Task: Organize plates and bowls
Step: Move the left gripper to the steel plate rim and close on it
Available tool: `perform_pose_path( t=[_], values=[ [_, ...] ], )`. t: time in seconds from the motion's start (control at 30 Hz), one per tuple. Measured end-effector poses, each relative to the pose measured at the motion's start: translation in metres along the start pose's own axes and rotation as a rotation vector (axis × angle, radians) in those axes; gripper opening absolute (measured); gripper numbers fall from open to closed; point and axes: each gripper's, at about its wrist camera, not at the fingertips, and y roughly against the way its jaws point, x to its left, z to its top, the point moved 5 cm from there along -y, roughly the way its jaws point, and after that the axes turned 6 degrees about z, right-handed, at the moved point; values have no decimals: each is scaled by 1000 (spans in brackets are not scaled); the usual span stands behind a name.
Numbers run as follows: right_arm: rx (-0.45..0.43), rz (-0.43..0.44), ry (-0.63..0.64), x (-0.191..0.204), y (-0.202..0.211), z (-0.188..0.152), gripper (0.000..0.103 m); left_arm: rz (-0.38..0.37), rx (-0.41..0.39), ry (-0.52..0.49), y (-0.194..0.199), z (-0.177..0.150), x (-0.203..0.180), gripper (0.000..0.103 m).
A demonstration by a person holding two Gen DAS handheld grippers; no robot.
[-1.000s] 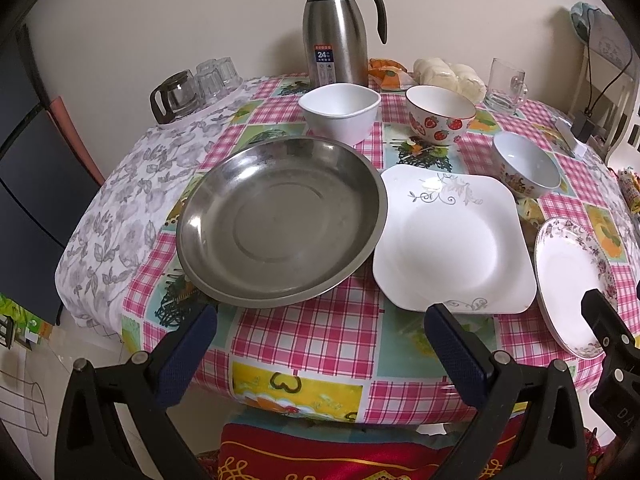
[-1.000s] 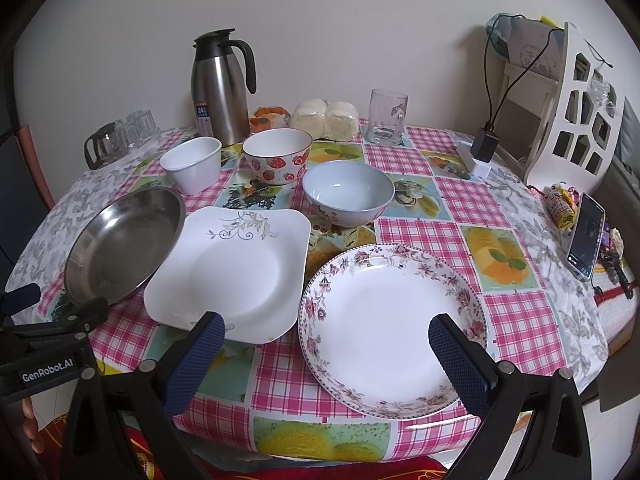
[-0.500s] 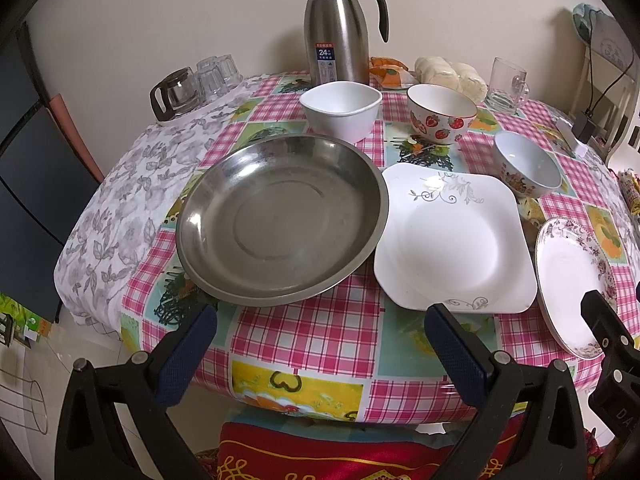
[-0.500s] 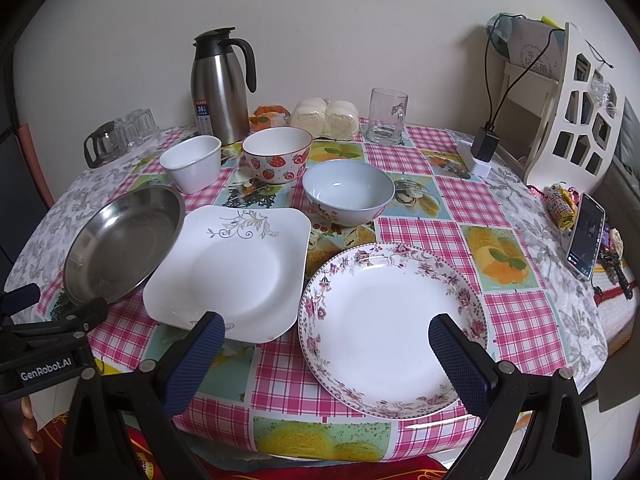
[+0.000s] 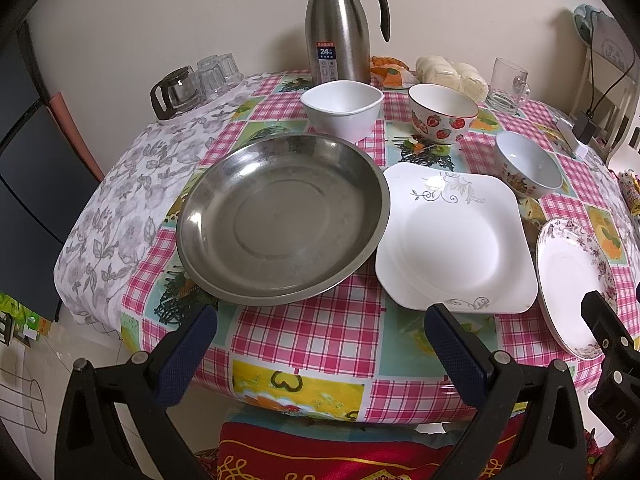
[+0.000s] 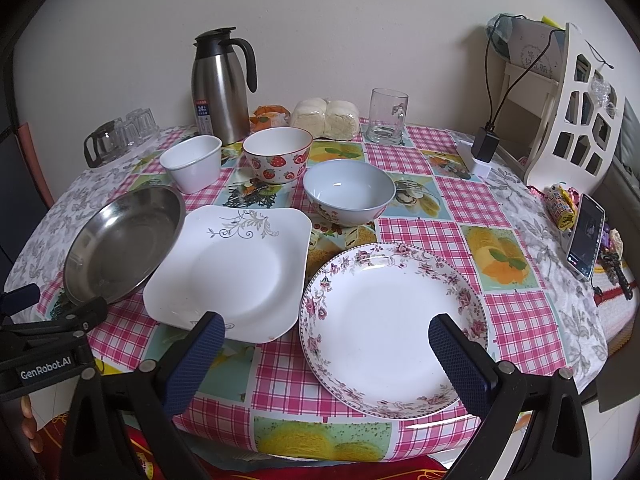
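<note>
A steel round plate (image 5: pixel 280 224) (image 6: pixel 120 240), a white square plate (image 5: pixel 452 240) (image 6: pixel 236 268) and a floral round plate (image 6: pixel 392 328) (image 5: pixel 572 284) lie in a row near the table's front edge. Behind them stand a white square bowl (image 5: pixel 342 108) (image 6: pixel 194 162), a strawberry bowl (image 5: pixel 442 116) (image 6: pixel 278 158) and a pale blue bowl (image 6: pixel 348 190) (image 5: pixel 528 168). My left gripper (image 5: pixel 320 344) is open and empty, just short of the steel plate. My right gripper (image 6: pixel 326 350) is open and empty, over the floral plate's near rim.
A steel thermos jug (image 5: pixel 340 28), a glass mug (image 6: pixel 388 122), wrapped buns (image 6: pixel 326 118) and upturned glasses with a small glass pot (image 5: pixel 192 82) line the back. A phone (image 6: pixel 586 236) and a white rack (image 6: pixel 568 104) stand at the right.
The left wrist view has drifted slightly; the dishes sit a touch lower and nearer. The right gripper and all dishes stay put.
</note>
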Motion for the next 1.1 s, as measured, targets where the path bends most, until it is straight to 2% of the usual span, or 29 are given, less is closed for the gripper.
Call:
perform_pose_path(
  t=[0.43,0.57,0.7,0.83,1.0,1.1],
  values=[
    [6,-5,13,6,-4,-1,103,-23,9,33,-5,-1,12,103],
    [-6,13,23,13,-6,5,103,-62,-9,114,-6,10,29,103],
    [-16,56,42,28,-14,19,103,-69,-54,220,-8,24,55,103],
    [-3,136,72,50,-24,36,103,-29,-95,305,-15,39,84,103],
    [-7,184,143,85,-35,66,103,-5,-81,419,-35,55,118,103],
    [-3,228,147,103,-43,83,103,42,-75,450,-45,63,132,103]
  ],
)
